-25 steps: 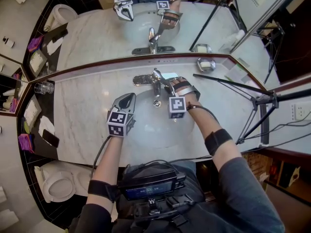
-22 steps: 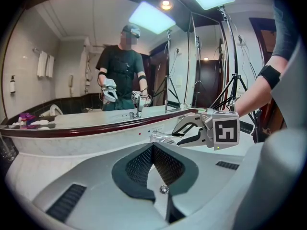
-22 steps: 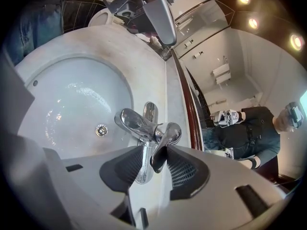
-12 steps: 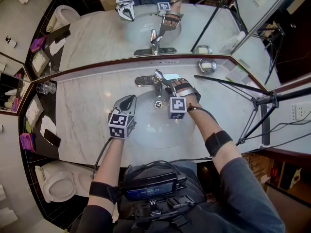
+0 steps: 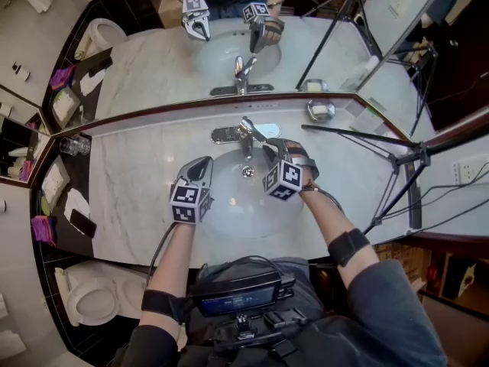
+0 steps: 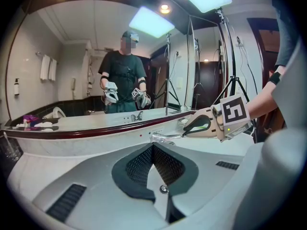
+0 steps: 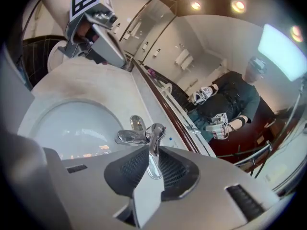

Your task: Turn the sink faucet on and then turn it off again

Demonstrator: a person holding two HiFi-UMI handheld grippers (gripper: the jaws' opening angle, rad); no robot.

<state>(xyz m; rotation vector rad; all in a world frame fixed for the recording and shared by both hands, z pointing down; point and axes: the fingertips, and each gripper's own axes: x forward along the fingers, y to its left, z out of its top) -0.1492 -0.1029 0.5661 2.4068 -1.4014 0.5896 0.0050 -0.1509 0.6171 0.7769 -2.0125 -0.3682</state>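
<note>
The chrome faucet (image 5: 244, 138) stands at the back edge of an oval white basin (image 5: 229, 209) sunk into a veined, polished marble counter (image 5: 130, 182). Its curved spout reaches over the drain (image 5: 247, 172), and its flat, slim lever handle (image 7: 154, 145) tilts up.

The right gripper (image 5: 273, 151) has just been closing its jaws. The ribbed dark pads pinch the end of the lever handle. The left gripper (image 5: 203, 165) hangs over the basin's left rim, well apart from the faucet, jaws pressed together with nothing between them.

A wide mirror (image 5: 153, 60) runs behind the counter. A black tripod (image 5: 397, 159) stands at the right, one leg slanting across the counter's back corner. Near it sits a small metal dish (image 5: 321, 111) holding something pale. A clear glass tumbler (image 5: 70, 145) stands far left.
</note>
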